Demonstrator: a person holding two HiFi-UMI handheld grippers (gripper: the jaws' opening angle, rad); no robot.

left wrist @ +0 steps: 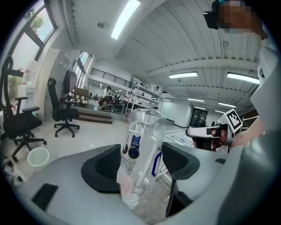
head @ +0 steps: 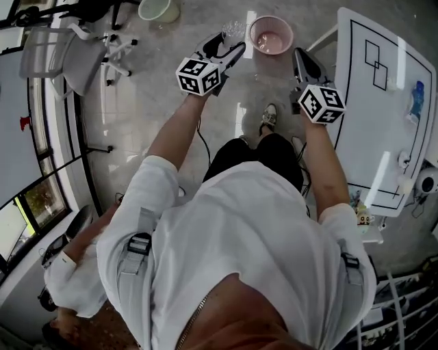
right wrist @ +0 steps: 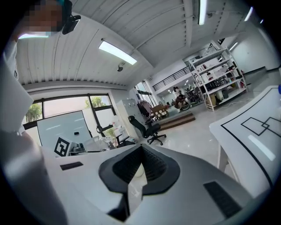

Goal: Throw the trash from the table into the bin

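Observation:
My left gripper (head: 228, 49) is shut on a clear plastic bottle (head: 233, 29) with a blue label. In the left gripper view the bottle (left wrist: 142, 145) stands between the two dark pads (left wrist: 105, 167), cap end towards the camera. A pink bin (head: 271, 34) sits on the floor just right of the bottle. My right gripper (head: 300, 56) hovers beside the bin, near the white table (head: 383, 137); its jaws (right wrist: 140, 169) are shut with nothing between them. A blue-labelled item (head: 417, 99) lies on the table.
A pale green bucket (head: 159, 9) stands on the floor at the back left, with a grey office chair (head: 75, 55) near it. Black office chairs (left wrist: 65, 110) and shelving stand farther off. The table edge (right wrist: 246, 132) is close on the right.

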